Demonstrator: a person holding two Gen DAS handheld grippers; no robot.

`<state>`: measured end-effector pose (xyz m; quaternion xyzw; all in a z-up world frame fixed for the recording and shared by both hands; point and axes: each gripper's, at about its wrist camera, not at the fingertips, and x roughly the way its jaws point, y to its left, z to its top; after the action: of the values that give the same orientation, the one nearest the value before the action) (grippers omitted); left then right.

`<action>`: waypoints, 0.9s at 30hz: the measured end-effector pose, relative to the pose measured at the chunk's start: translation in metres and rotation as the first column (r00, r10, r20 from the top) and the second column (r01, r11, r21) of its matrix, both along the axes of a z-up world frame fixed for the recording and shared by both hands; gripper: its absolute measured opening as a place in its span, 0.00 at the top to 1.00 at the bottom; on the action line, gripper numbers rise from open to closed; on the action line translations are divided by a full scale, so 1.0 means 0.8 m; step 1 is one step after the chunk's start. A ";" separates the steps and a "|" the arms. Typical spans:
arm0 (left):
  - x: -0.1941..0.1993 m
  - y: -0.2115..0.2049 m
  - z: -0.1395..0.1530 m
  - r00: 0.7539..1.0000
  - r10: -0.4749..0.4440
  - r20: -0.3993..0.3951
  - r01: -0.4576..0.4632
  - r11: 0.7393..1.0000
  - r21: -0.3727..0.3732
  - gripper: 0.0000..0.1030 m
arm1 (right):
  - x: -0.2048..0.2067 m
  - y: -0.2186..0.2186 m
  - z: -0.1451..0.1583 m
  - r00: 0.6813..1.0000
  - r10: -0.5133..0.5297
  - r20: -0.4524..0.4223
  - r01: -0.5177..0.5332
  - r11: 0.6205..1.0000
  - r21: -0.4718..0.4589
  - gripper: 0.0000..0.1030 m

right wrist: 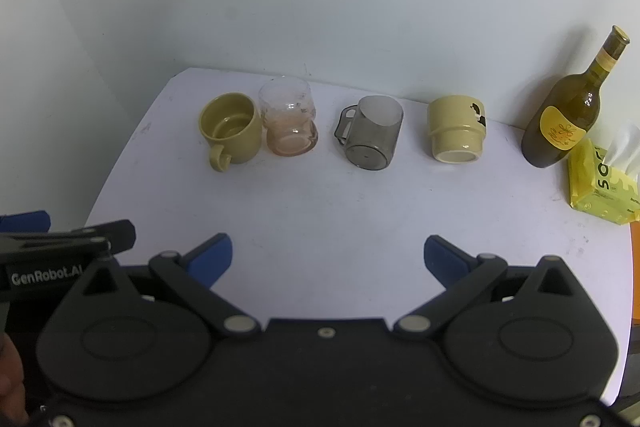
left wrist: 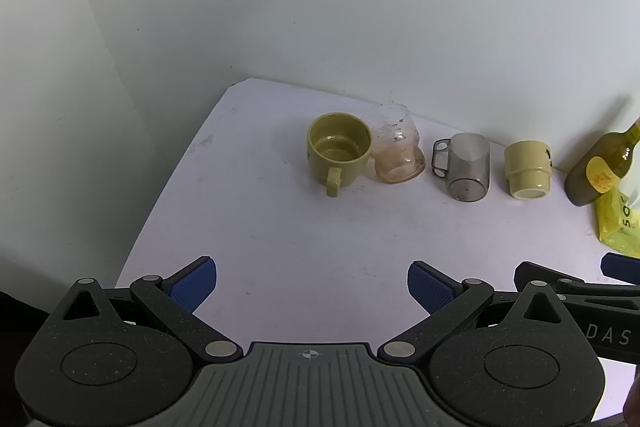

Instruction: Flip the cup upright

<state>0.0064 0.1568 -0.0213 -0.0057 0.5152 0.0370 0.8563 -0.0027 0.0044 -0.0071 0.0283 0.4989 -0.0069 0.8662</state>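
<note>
Several cups stand in a row near the wall. An olive mug (left wrist: 339, 149) (right wrist: 231, 128) is upright with its handle toward me. A pinkish glass (left wrist: 397, 147) (right wrist: 289, 120) beside it is upright. A grey see-through mug (left wrist: 466, 167) (right wrist: 373, 132) and a cream cup (left wrist: 527, 168) (right wrist: 456, 134) stand upside down. My left gripper (left wrist: 312, 287) is open and empty, well short of the cups. My right gripper (right wrist: 328, 257) is open and empty, facing the grey mug from a distance.
A white table (right wrist: 320, 195) meets white walls at the back and left. An olive-green wine bottle (right wrist: 568, 115) (left wrist: 600, 167) and a yellow tissue pack (right wrist: 600, 183) (left wrist: 618, 223) stand at the right. The table's left edge curves close to the left gripper.
</note>
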 end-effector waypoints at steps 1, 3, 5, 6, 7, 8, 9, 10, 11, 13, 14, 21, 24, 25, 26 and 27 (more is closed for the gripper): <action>0.000 0.000 0.000 1.000 0.000 0.000 0.000 1.000 0.000 0.00 | 0.001 0.000 0.000 1.000 0.000 -0.001 0.000 1.000 0.000 0.00; 0.001 0.000 0.000 1.000 0.001 -0.001 -0.001 1.000 0.000 0.00 | 0.001 0.000 0.000 1.000 0.002 -0.001 -0.002 1.000 0.000 0.00; 0.000 -0.001 0.000 1.000 0.000 -0.001 0.000 1.000 0.001 0.00 | 0.001 0.000 0.000 1.000 0.002 -0.001 -0.002 1.000 -0.001 0.00; 0.000 -0.001 0.000 1.000 0.000 -0.001 0.000 1.000 0.002 0.00 | 0.001 0.000 0.000 1.000 0.002 -0.001 -0.002 1.000 -0.001 0.00; 0.000 -0.001 0.000 1.000 0.001 -0.001 -0.001 1.000 0.002 0.00 | 0.002 -0.001 0.000 1.000 0.002 -0.002 -0.002 1.000 0.001 0.00; 0.001 -0.002 0.000 1.000 0.001 -0.002 -0.001 1.000 0.002 0.00 | 0.002 -0.001 -0.001 1.000 0.002 -0.003 -0.002 1.000 0.001 0.00; 0.000 -0.002 0.000 1.000 0.000 -0.001 0.000 1.000 0.002 0.00 | 0.002 0.000 0.000 1.000 0.003 -0.002 -0.003 1.000 0.002 0.00; 0.000 -0.001 0.000 1.000 0.000 0.000 0.000 1.000 0.004 0.00 | 0.002 0.000 -0.001 1.000 0.003 -0.002 -0.003 1.000 0.003 0.00; 0.001 -0.001 -0.001 1.000 0.000 -0.001 0.000 1.000 0.003 0.00 | 0.002 0.000 -0.001 1.000 0.004 -0.001 -0.004 1.000 0.002 0.00; 0.002 0.002 -0.001 1.000 0.000 -0.002 0.000 1.000 0.002 0.00 | 0.003 0.001 -0.002 1.000 0.003 -0.003 -0.003 1.000 0.001 0.00; 0.002 0.001 -0.001 1.000 0.000 -0.001 0.000 1.000 0.004 0.00 | 0.004 0.002 -0.002 1.000 0.002 -0.003 -0.002 1.000 0.002 0.00; 0.003 0.002 -0.004 1.000 0.000 0.001 0.000 1.000 0.004 0.00 | 0.006 0.004 -0.002 1.000 0.001 -0.005 -0.001 1.000 0.003 0.00; 0.005 0.002 -0.006 1.000 0.000 0.000 0.000 1.000 0.004 0.00 | 0.006 0.005 -0.002 1.000 0.002 -0.005 -0.002 1.000 0.002 0.00; 0.005 0.002 -0.006 1.000 0.001 -0.001 -0.001 1.000 0.004 0.00 | 0.007 0.005 -0.002 1.000 0.002 -0.005 -0.002 1.000 0.002 0.00; 0.005 0.001 -0.005 1.000 0.000 0.000 0.000 1.000 0.005 0.00 | 0.007 0.007 -0.002 1.000 0.003 -0.005 -0.003 1.000 0.002 0.00; 0.006 0.002 -0.006 1.000 0.000 -0.001 0.000 1.000 0.004 0.00 | 0.008 0.007 -0.002 1.000 0.002 -0.007 -0.002 1.000 0.003 0.00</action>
<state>0.0112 0.1587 -0.0262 -0.0037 0.5154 0.0380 0.8561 0.0033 0.0103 -0.0088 0.0290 0.5020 -0.0052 0.8643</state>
